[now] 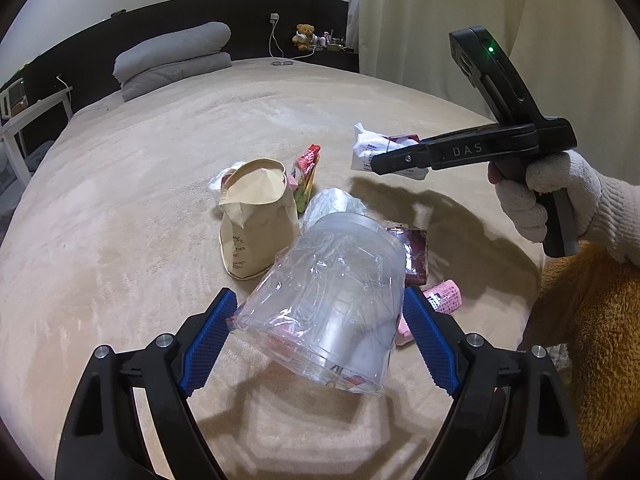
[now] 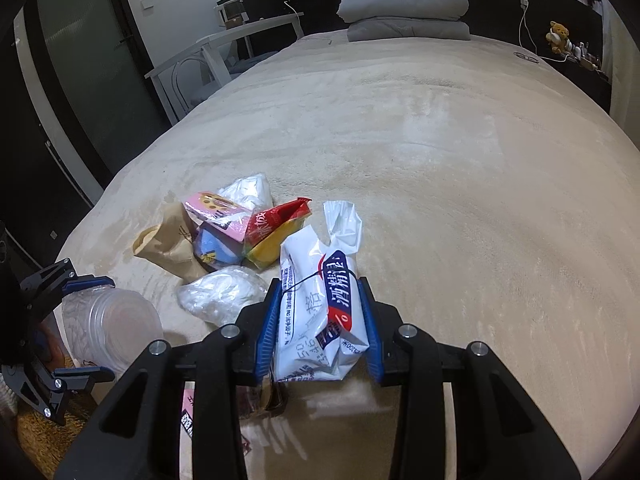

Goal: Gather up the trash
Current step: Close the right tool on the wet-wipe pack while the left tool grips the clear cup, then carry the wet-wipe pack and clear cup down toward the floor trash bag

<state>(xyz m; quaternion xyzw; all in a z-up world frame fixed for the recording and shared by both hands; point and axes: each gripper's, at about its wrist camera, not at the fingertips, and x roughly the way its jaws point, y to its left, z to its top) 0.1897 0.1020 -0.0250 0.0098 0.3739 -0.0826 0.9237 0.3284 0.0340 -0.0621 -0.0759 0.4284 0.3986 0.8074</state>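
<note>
In the left wrist view my left gripper [image 1: 320,296] is shut on a clear plastic tub [image 1: 332,304], its blue pads pressing both sides and holding it tilted above the beige bed [image 1: 140,184]. My right gripper [image 2: 320,284] is shut on a white wipes packet [image 2: 316,320] with blue and red print, lifted off the bed. The same packet [image 1: 366,148] shows at the right gripper's tip [image 1: 376,166], held by a hand in a white glove [image 1: 560,196]. On the bed lie a brown paper bag [image 1: 256,224], a red and yellow wrapper [image 1: 306,176] and pink wrappers [image 1: 444,296].
Crumpled clear plastic bags [image 2: 220,294] and a maroon packet [image 1: 414,256] lie in the trash pile. A folded grey duvet [image 1: 172,56] sits at the head of the bed. A white chair [image 2: 208,68] stands beside the bed. An orange fleece sleeve [image 1: 592,340] is at the right.
</note>
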